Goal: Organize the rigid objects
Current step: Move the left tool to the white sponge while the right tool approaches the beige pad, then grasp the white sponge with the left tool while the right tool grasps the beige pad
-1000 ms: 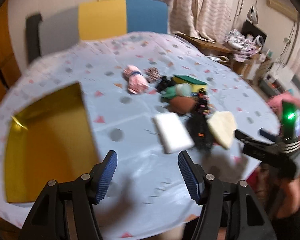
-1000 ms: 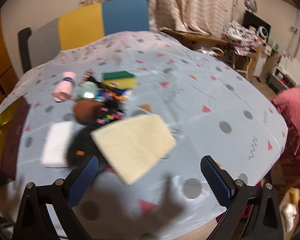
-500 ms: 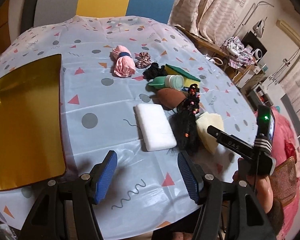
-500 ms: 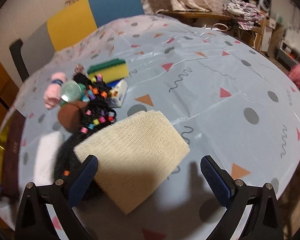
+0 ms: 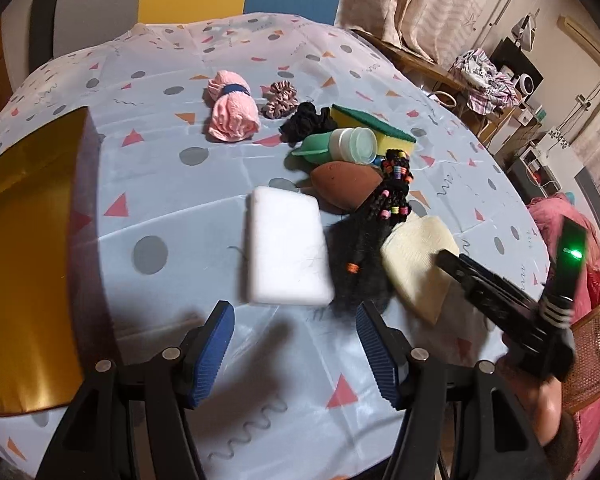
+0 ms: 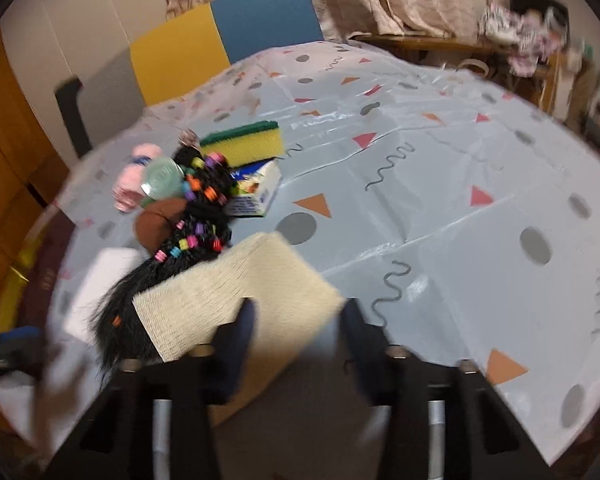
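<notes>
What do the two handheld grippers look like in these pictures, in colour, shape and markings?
The left gripper has a black angular frame with silver screws at the joints and two blue ribbed pads as its jaws. The right gripper, blurred in its own view, shows the same black frame and dark blue pads. From the left view, its body carries a black upright part with a green light and white stripes below.
</notes>
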The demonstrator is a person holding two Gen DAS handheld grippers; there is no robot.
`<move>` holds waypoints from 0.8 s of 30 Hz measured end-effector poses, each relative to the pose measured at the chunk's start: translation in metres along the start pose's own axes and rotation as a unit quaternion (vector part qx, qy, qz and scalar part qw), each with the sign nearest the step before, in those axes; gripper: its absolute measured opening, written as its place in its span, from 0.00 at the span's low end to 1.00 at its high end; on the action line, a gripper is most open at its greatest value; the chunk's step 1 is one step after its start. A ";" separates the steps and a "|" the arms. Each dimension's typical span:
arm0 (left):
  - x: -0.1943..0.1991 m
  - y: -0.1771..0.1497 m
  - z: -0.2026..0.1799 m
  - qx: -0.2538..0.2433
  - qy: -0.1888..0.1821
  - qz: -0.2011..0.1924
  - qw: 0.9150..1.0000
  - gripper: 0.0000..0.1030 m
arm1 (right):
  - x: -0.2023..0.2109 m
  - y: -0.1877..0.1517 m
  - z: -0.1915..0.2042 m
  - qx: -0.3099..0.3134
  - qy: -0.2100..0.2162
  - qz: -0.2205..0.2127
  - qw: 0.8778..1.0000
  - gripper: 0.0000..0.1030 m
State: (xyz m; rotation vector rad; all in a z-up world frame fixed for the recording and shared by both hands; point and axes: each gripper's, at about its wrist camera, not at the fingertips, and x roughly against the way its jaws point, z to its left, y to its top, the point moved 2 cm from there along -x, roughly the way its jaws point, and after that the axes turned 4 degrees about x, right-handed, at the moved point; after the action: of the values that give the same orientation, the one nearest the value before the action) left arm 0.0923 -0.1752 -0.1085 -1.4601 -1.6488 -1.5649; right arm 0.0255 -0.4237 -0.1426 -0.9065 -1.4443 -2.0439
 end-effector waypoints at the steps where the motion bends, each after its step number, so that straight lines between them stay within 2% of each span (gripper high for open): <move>1: -0.003 0.001 -0.001 -0.001 0.002 -0.001 1.000 0.62 | 0.002 -0.001 -0.006 -0.018 0.018 0.000 1.000 0.32; 5: -0.021 0.011 -0.002 0.000 0.020 0.003 1.000 0.62 | 0.013 -0.006 -0.019 -0.055 0.042 -0.007 0.998 0.23; 6: -0.024 0.012 -0.001 0.001 0.024 0.004 1.000 0.62 | 0.017 -0.007 -0.022 -0.061 0.040 -0.013 0.997 0.13; 7: -0.027 0.013 0.000 0.002 0.028 0.006 1.000 0.62 | 0.022 -0.007 -0.026 -0.066 0.035 -0.018 0.997 0.11; 11: -0.043 0.016 -0.003 -0.013 0.042 0.015 0.999 0.62 | 0.037 -0.002 -0.039 -0.075 0.011 -0.042 0.996 0.11; 14: -0.054 0.018 -0.001 -0.013 0.046 0.019 0.999 0.62 | 0.043 0.002 -0.037 -0.062 0.025 -0.048 0.997 0.15; 15: -0.058 0.019 0.000 -0.014 0.046 0.021 0.999 0.62 | 0.044 0.002 -0.033 -0.057 0.032 -0.046 0.997 0.35; 16: -0.060 0.020 -0.001 -0.017 0.049 0.020 0.998 0.62 | 0.042 0.003 -0.024 -0.048 0.033 -0.037 0.998 0.82; 17: -0.061 0.021 -0.002 -0.028 0.053 0.012 0.998 0.62 | 0.041 0.002 -0.019 -0.041 0.025 -0.033 0.998 1.00; 20: -0.064 0.021 -0.005 -0.048 0.061 0.010 0.997 0.62 | 0.032 -0.001 0.001 0.009 0.012 -0.029 0.999 1.00; 24: -0.059 0.017 -0.002 -0.043 0.056 0.006 0.997 0.62 | 0.005 -0.001 0.025 0.064 0.010 0.000 0.998 1.00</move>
State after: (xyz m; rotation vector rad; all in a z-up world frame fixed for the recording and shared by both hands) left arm 0.1269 -0.2032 -0.1509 -1.3933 -1.5242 -1.6978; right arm 0.0271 -0.4000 -0.1343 -0.8326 -1.5448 -1.9298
